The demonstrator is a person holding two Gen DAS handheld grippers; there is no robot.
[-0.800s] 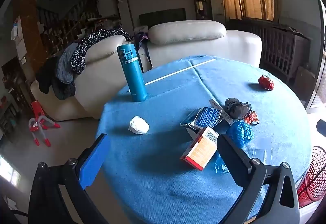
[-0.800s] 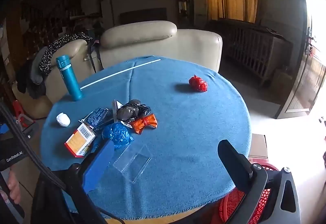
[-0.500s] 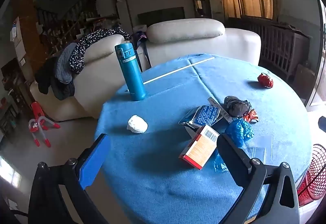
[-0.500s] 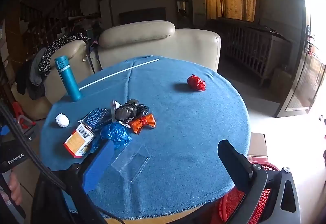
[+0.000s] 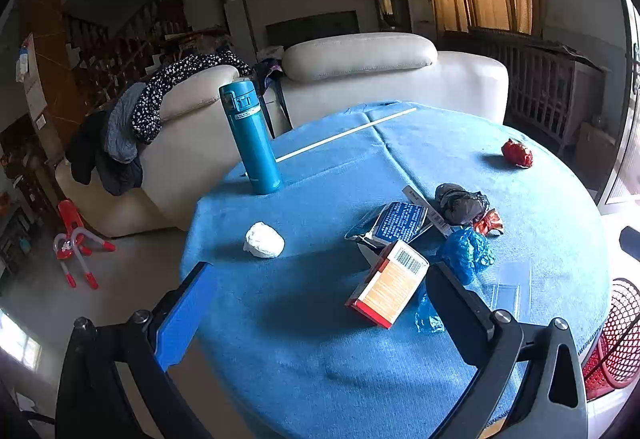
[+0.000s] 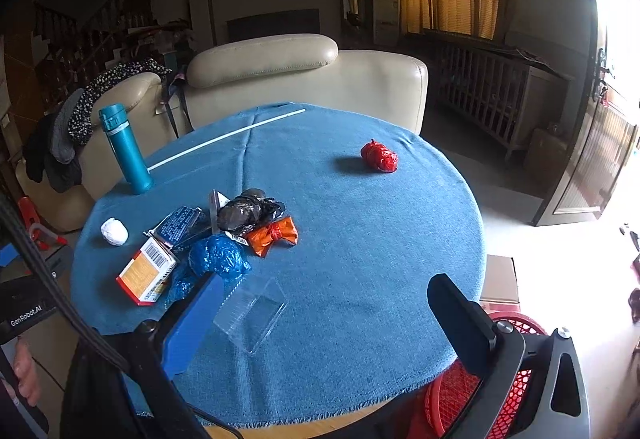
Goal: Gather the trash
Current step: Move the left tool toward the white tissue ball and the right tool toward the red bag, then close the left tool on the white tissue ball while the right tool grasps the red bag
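Barely anything changed: both cameras just drifted a touch, and all the trash is still sitting on the table.

Going left to right: the left hand-held gripper [image 5: 316,303] hangs over the near-left edge of the blue-clothed round table [image 5: 304,351], jaws wide apart and empty. The white crumpled paper ball [image 5: 263,245] lies near the left edge, and the tall teal flask [image 5: 250,137] stands behind it. The middle pile holds the orange-and-red cardboard box [image 5: 389,284], the blue foil packet [image 5: 396,224], the blue plastic wad [image 5: 465,253] and the black crumpled bag [image 5: 461,202]. The red wrapper ball [image 6: 379,156] sits alone towards the far-right edge. The right hand-held gripper [image 6: 324,323] is also spread wide with nothing in it, and the red mesh basket [image 6: 512,391] waits below the near-right edge. So I'd say collecting hasn't started.
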